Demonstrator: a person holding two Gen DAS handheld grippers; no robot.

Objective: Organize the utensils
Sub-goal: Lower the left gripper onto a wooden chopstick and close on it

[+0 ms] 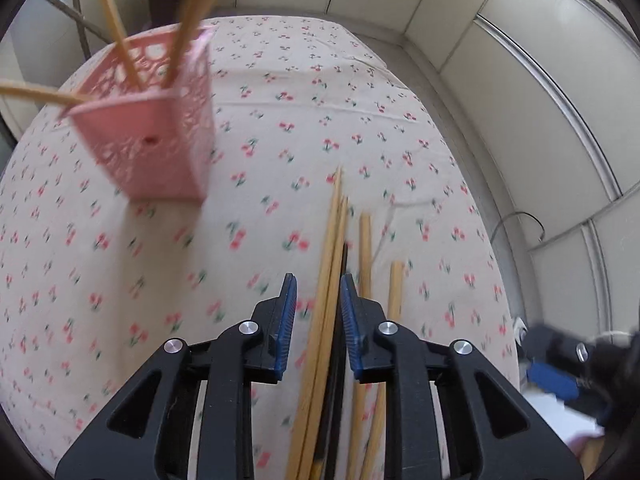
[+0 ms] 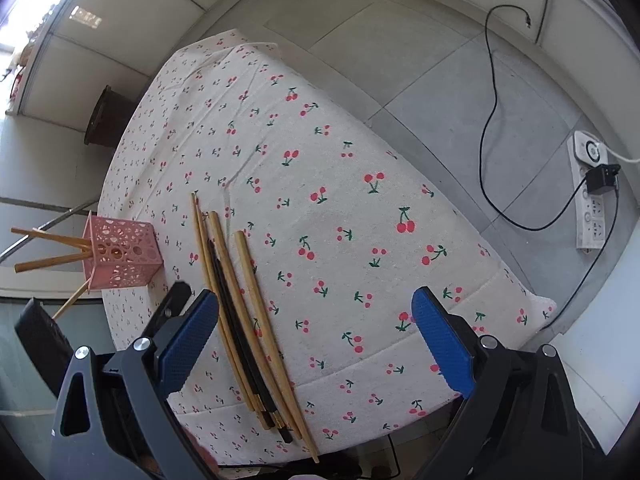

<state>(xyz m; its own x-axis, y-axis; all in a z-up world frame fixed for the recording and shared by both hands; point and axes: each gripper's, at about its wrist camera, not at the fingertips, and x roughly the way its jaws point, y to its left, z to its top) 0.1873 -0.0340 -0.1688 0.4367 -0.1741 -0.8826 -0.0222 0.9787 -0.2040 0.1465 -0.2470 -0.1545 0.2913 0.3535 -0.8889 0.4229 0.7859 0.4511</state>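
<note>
Blue-padded left gripper (image 1: 318, 300) stands slightly parted astride the loose chopsticks (image 1: 328, 280), pads apparently off them. These lie on the cherry tablecloth (image 2: 340, 200), long axis running lower frame to centre, butts cut off. Right gripper (image 2: 316, 340) gapes wide, empty. Pink holder (image 2: 120, 256), mid-left, is blurred in the left view.

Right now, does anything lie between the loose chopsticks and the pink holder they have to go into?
Nothing visible does. Only bare cherry-print tablecloth separates the loose chopsticks from the pink holder, which already has three wooden chopsticks leaning out of it.
</note>
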